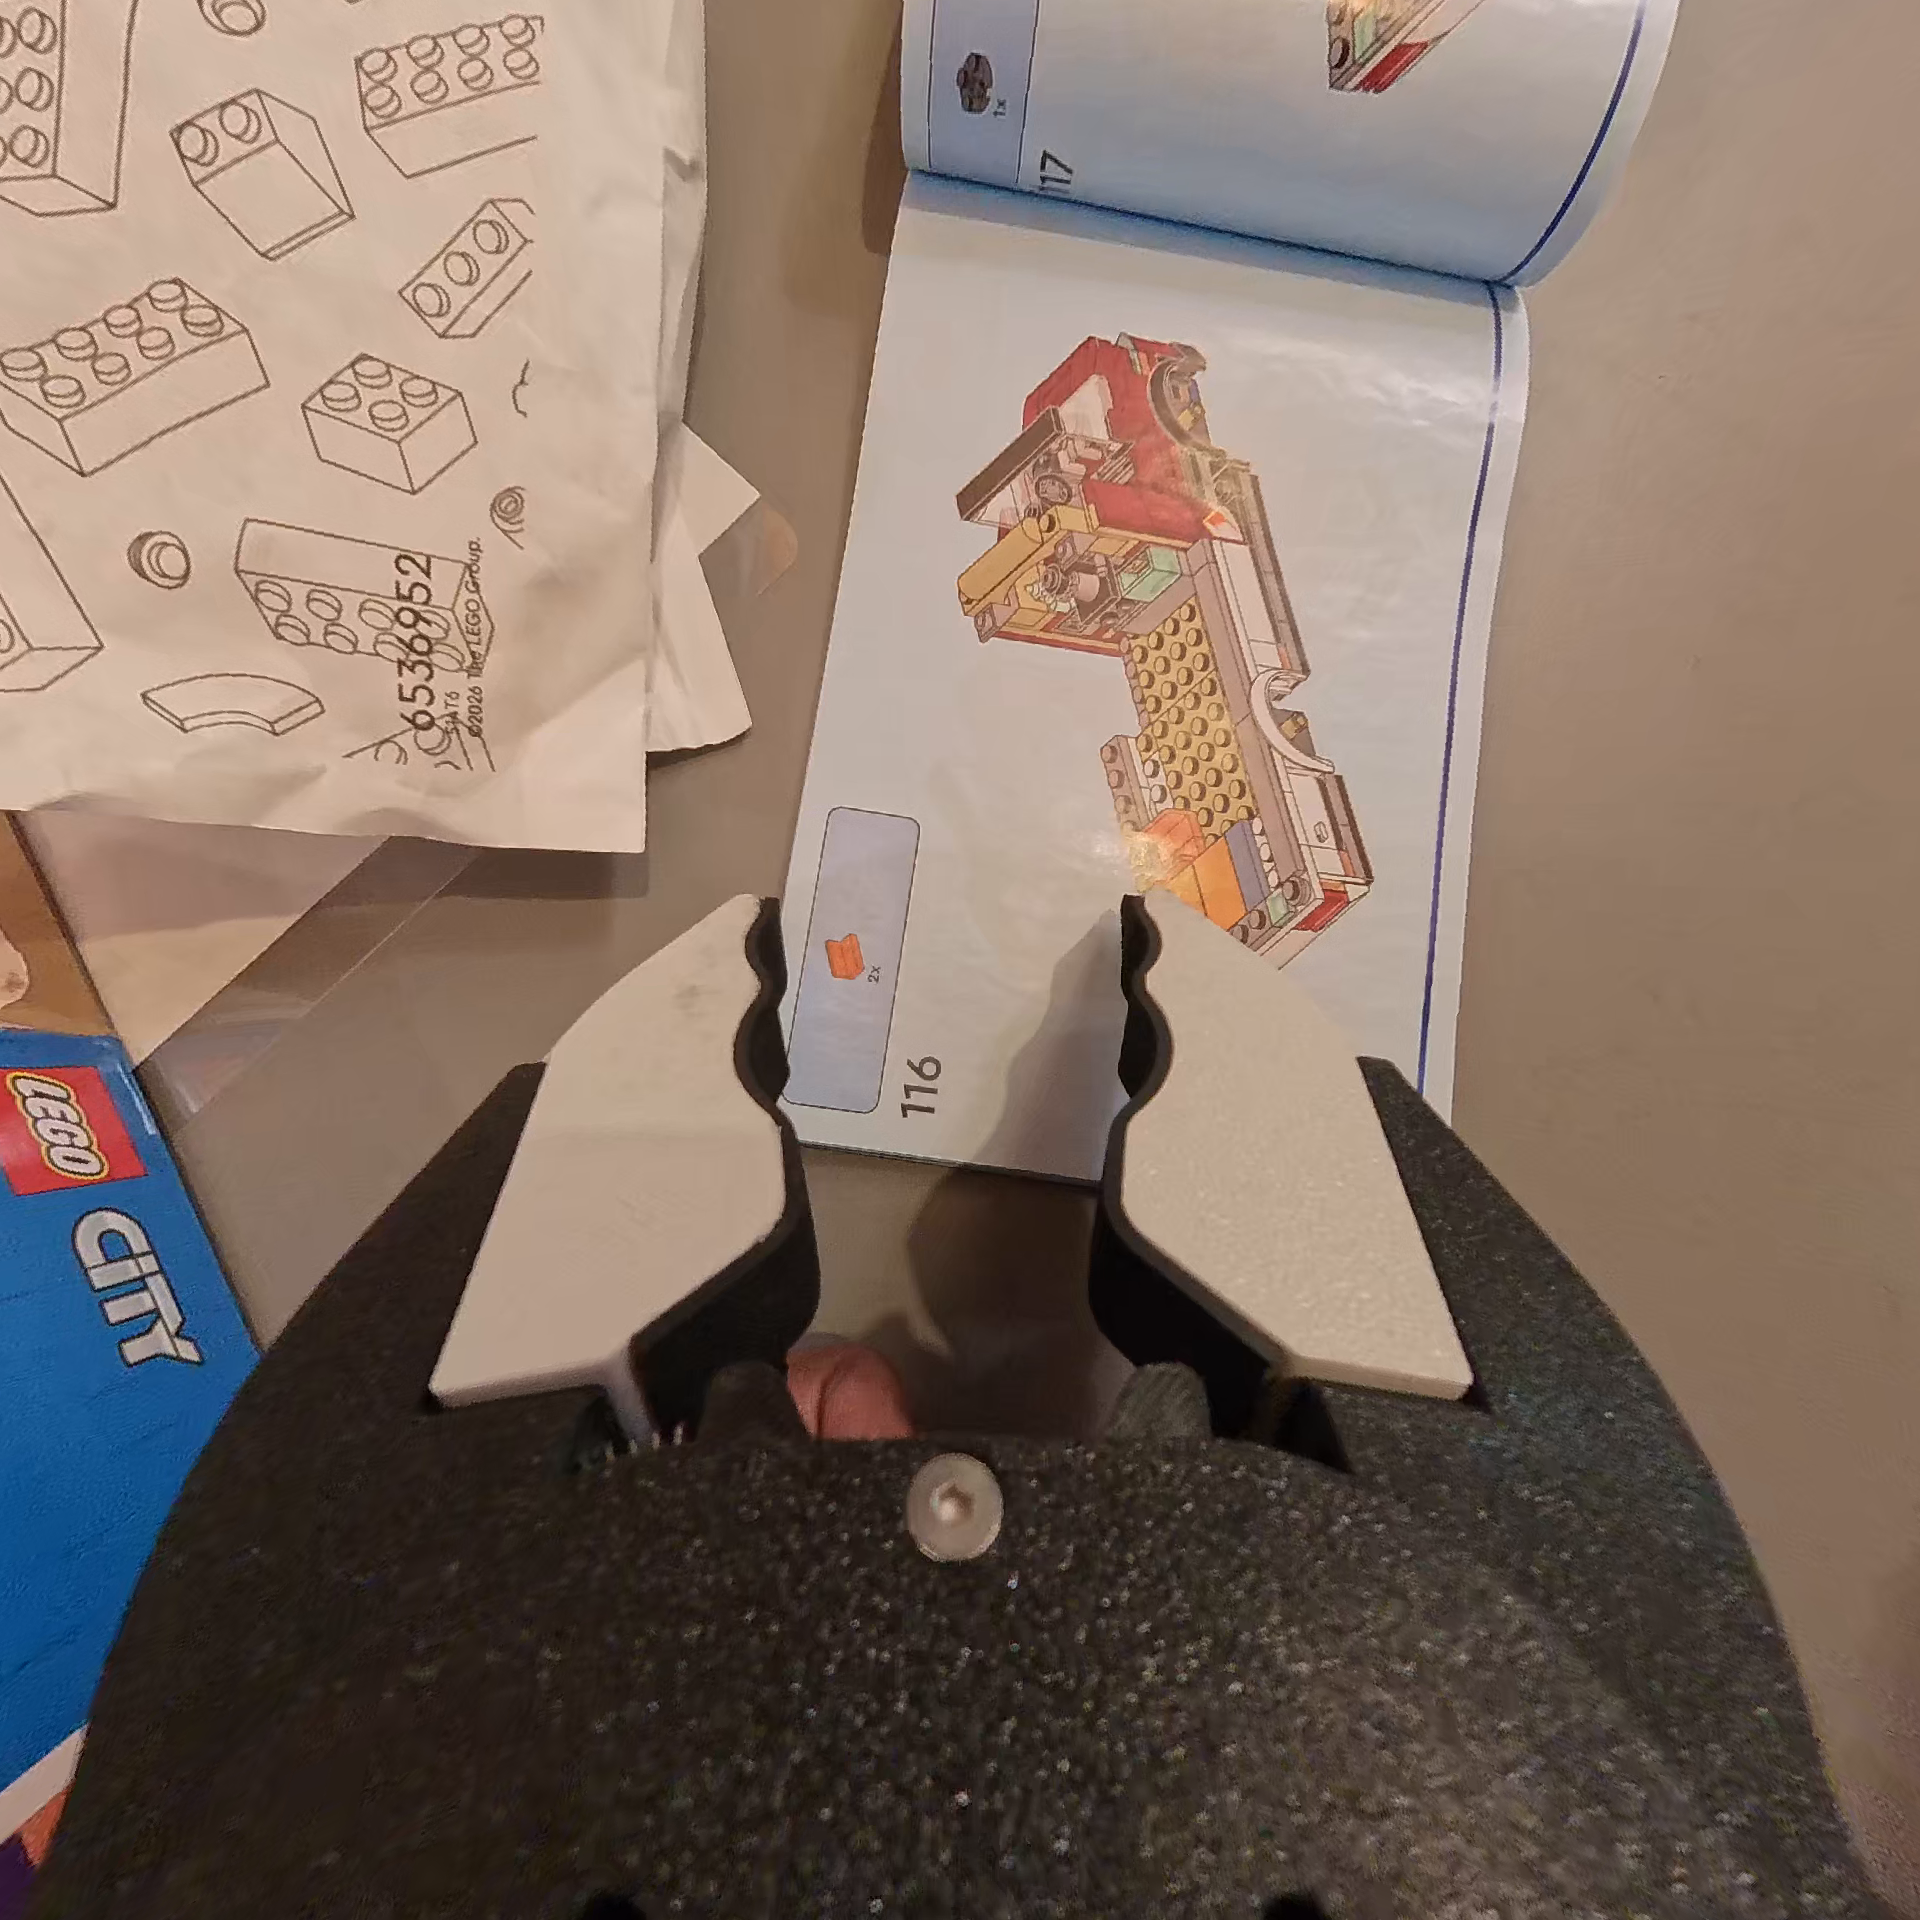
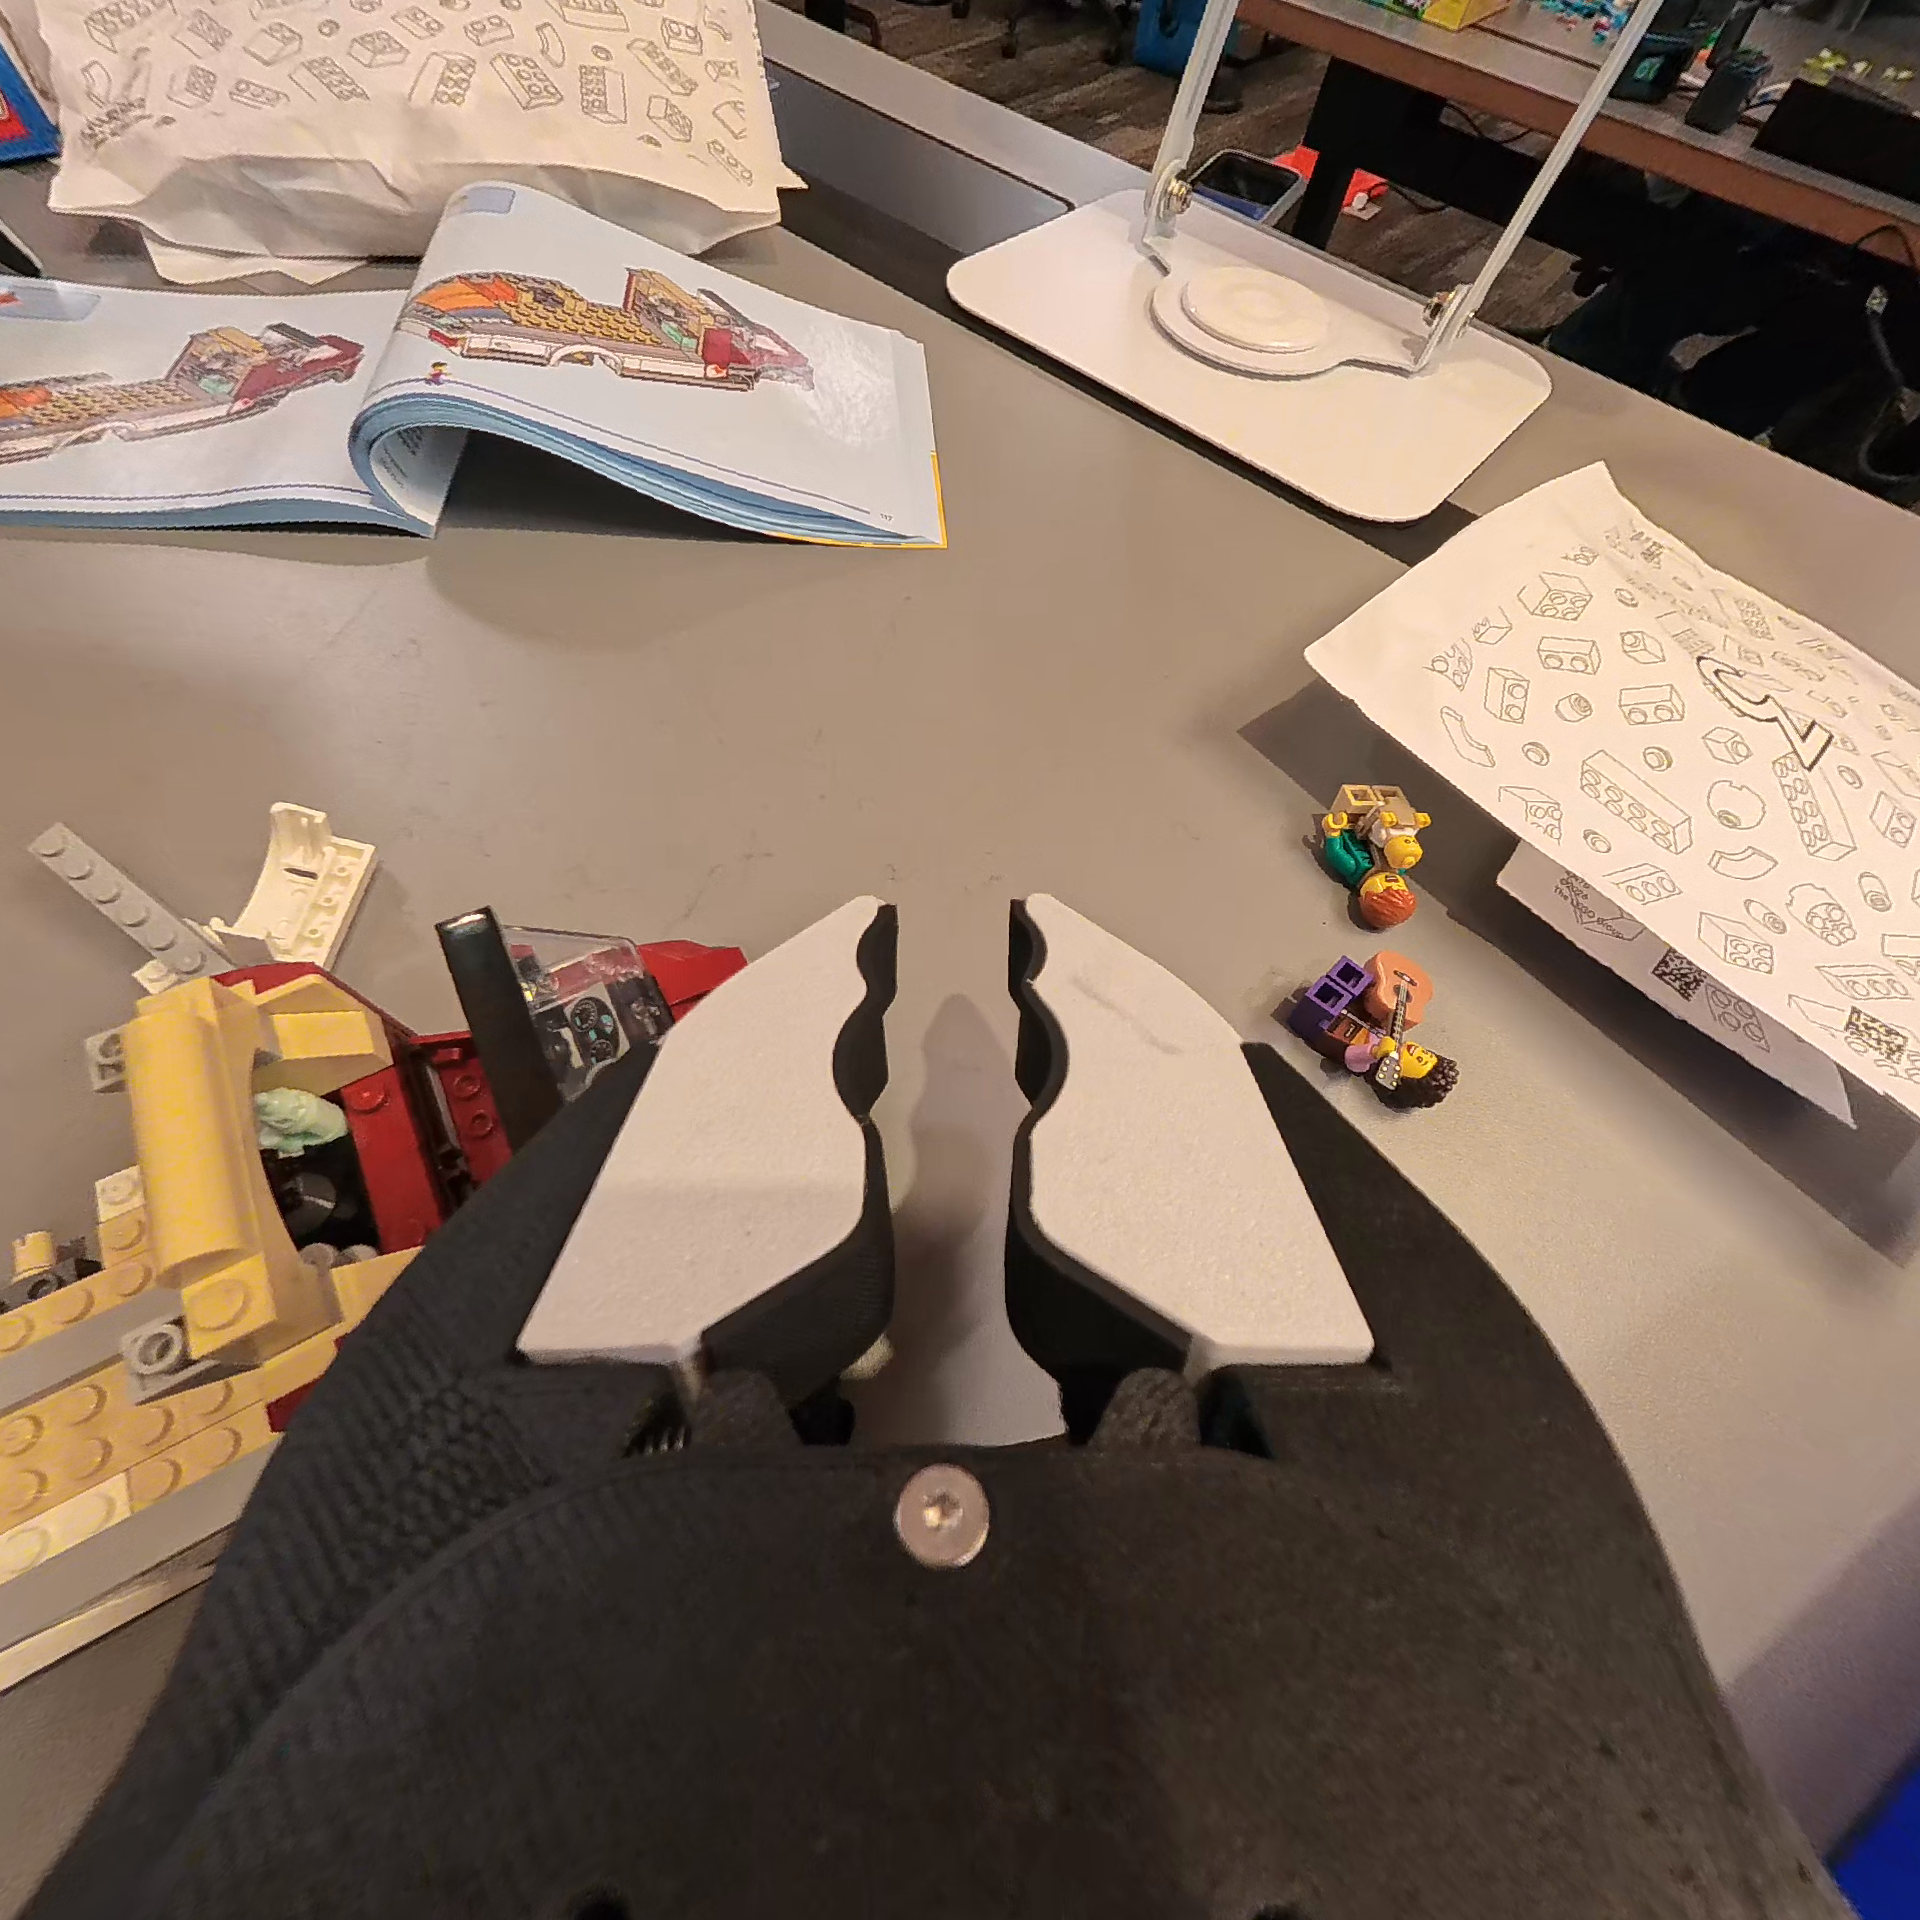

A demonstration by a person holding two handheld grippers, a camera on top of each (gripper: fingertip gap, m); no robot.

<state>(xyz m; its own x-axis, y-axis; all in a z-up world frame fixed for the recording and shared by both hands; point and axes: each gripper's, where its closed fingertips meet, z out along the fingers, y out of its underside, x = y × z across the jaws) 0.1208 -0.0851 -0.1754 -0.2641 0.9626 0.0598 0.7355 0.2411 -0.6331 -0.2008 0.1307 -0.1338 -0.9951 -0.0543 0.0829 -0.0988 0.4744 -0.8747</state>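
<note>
Grey tabletop (image 2: 727,707) was spread beneath both tools. Nearest, the left gripper (image 1: 945,914) was held wide apart and bare over an open pale-blue instruction booklet (image 1: 1039,727). The right gripper (image 2: 953,914) was parted narrowly, nothing pinched, beside a half-built red and tan brick vehicle (image 2: 260,1143). Two small toy figures (image 2: 1371,935) were seen just right; farther off, white printed paper bags (image 2: 416,94).
</note>
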